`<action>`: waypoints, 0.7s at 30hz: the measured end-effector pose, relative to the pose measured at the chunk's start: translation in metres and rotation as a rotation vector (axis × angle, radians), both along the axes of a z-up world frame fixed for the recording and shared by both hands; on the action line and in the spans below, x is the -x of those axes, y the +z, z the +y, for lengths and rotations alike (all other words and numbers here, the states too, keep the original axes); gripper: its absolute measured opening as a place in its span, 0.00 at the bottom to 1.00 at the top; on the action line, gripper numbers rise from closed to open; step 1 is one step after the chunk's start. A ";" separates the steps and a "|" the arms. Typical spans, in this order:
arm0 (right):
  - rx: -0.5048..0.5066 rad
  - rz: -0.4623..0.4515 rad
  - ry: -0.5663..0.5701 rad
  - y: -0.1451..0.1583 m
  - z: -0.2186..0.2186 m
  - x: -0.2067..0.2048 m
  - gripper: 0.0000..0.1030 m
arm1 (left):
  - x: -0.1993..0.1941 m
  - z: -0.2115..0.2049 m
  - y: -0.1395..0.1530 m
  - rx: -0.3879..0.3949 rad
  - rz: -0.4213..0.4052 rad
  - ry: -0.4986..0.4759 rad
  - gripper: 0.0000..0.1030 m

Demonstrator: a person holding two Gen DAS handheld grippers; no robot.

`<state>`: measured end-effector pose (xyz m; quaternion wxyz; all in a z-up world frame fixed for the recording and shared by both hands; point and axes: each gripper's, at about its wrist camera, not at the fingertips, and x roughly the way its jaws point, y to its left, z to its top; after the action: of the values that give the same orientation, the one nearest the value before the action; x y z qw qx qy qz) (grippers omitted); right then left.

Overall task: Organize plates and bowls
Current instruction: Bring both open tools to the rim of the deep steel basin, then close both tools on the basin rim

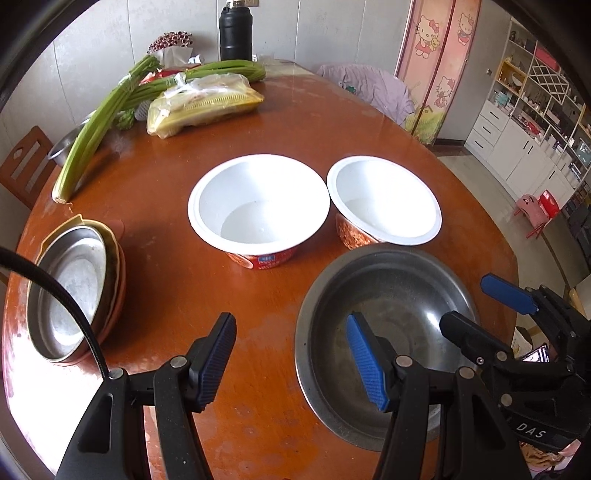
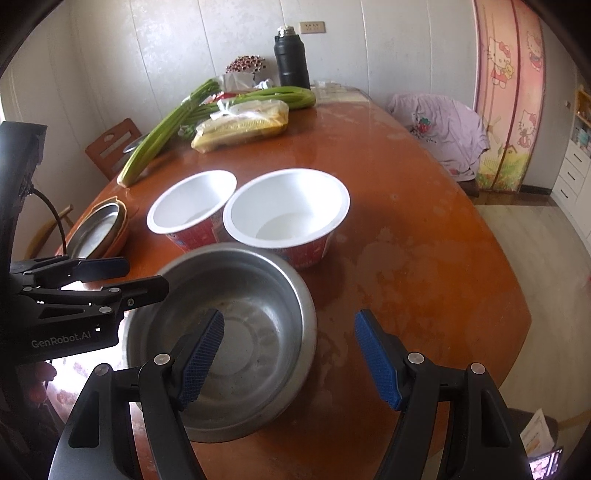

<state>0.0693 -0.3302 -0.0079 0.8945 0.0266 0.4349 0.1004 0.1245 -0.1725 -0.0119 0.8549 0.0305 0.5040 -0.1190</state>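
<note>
A steel bowl (image 1: 399,306) (image 2: 258,295) sits upright near the front edge of the brown table (image 1: 177,280) (image 2: 406,240). My left gripper (image 1: 291,363) is open and straddles the bowl's left rim, one pad over the inside. Open as well, my right gripper (image 2: 290,363) (image 1: 471,302) straddles the opposite rim. Neither pair of pads presses on the metal. The left gripper (image 2: 146,275) also shows at the left of the right wrist view. Behind the steel bowl stand two empty white paper bowls (image 1: 258,206) (image 1: 384,199) (image 2: 192,203) (image 2: 288,206), side by side. A steel plate tops a plate stack (image 1: 70,288) (image 2: 98,229) at the left.
At the far left of the table lie celery stalks (image 1: 96,125), a bag of corn (image 1: 207,103) and a black flask (image 1: 235,33). A wooden chair (image 1: 26,162) stands at the left and a chair draped in lilac cloth (image 1: 369,88) at the far side. A black cable (image 1: 55,291) crosses the plate stack.
</note>
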 end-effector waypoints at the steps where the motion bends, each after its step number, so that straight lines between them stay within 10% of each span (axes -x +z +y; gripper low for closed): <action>1: 0.007 0.001 -0.004 -0.002 0.000 0.000 0.72 | 0.000 -0.001 -0.001 -0.001 0.003 -0.001 0.60; 21: 0.023 0.014 -0.013 -0.019 0.002 -0.004 0.61 | -0.007 -0.006 -0.026 0.007 0.072 -0.006 0.60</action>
<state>0.0730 -0.3282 -0.0271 0.8923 0.0199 0.4422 0.0891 0.1314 -0.1788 -0.0378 0.8360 0.0248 0.5340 -0.1241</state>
